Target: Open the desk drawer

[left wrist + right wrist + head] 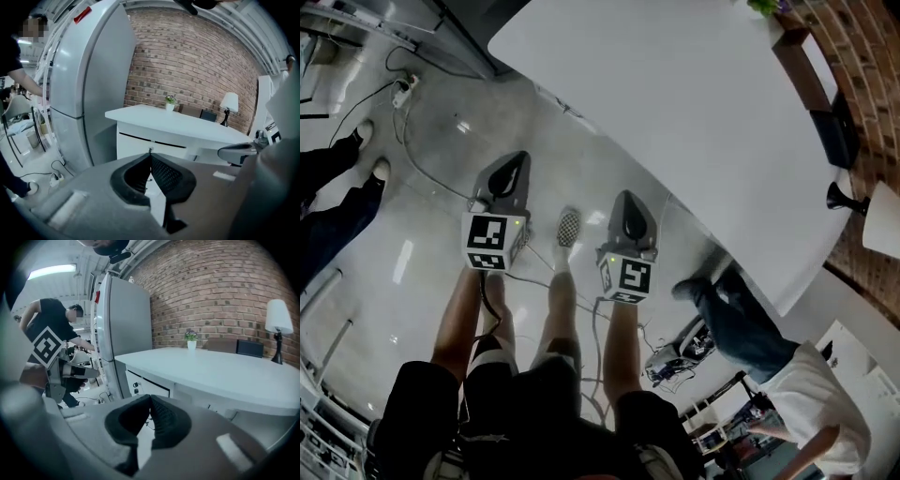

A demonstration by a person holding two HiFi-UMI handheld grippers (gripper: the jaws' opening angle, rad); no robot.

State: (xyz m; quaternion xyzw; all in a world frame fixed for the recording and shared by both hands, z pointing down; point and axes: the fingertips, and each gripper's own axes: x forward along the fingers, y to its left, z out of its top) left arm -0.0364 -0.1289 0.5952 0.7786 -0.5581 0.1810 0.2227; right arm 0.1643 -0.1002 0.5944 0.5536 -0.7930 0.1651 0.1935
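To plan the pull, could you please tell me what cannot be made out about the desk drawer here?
- Head view: the desk top hides the drawer fronts.
- Left gripper view: the shut left claw covers the lower part of the drawer; any handle is too small to tell.
- Right gripper view: two dark spots on the desk front are too small to identify; the shut right claw hides what lies below.

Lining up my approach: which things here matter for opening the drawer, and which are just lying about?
For the job:
desk
drawer front
left gripper, jaws shut
right gripper, jaws shut

Just lying about:
fridge
potted plant
lamp
power strip on the floor
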